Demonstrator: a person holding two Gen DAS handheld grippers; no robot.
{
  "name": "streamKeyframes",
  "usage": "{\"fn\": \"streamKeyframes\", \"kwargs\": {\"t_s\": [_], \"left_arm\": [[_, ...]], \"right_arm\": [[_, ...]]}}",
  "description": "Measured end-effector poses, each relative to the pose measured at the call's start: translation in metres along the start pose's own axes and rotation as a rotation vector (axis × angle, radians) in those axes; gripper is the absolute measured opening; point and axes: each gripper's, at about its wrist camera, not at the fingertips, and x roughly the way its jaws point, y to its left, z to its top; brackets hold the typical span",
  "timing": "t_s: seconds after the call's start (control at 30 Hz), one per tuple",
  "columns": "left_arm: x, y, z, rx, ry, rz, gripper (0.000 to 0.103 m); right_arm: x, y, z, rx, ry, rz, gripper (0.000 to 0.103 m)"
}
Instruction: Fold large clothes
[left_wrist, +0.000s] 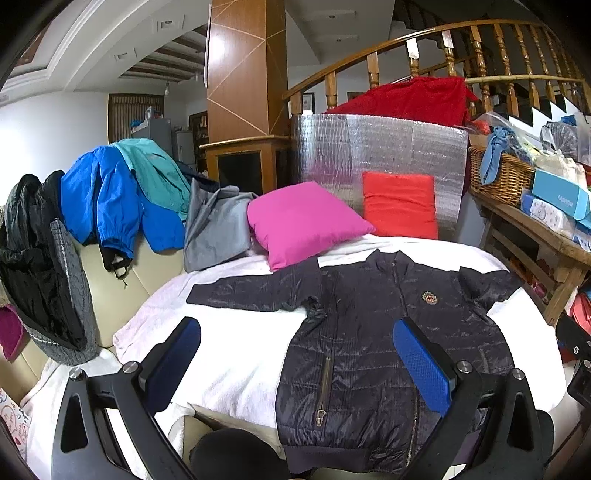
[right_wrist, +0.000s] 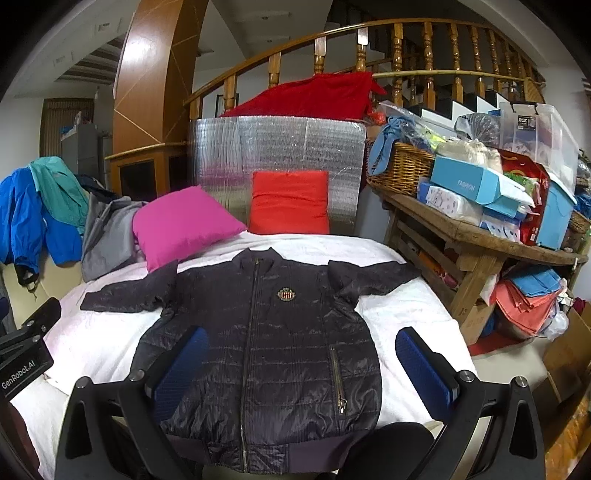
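Lying front-up on the white bed cover (right_wrist: 406, 317), the dark quilted jacket (right_wrist: 266, 354) runs hem-to-collar straight away from both grippers, sleeves spread sideways. Left gripper (left_wrist: 306, 365) hangs over the jacket's left edge and right gripper (right_wrist: 295, 369) over its right half, both spread wide and empty, neither clearly nearer.

Both tongs, left (left_wrist: 297, 354) and right (right_wrist: 301, 363), gape empty.

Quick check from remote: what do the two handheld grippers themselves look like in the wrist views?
Both match: the left gripper and right gripper have black angular frames with cut-out slots, silver round bolt heads at the joints, and flat blue textured pads on the fingers. In the right wrist view, the other unit's black body carries white "GenRobot.AI" lettering.
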Motion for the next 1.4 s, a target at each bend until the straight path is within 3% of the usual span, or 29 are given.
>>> {"fn": "streamKeyframes", "kwargs": {"t_s": [0.87,1.17,1.4], "left_arm": [[0.037,-0.006,-0.006,0.0,0.072,-0.006,0.103],[0.128,-0.03,-0.005,0.034,0.215,0.015,0.103],[0.229,-0.071,-0.01,0.098,0.348,0.035,0.103]], "right_arm": [[0.034,-0.006,-0.007,-0.001,0.062,-0.005,0.103],[0.086,-0.085,0.003,0.156,0.067,-0.04,0.103],[0.185,-0.165,0.005,0.271,0.151,-0.084,0.103]]}}
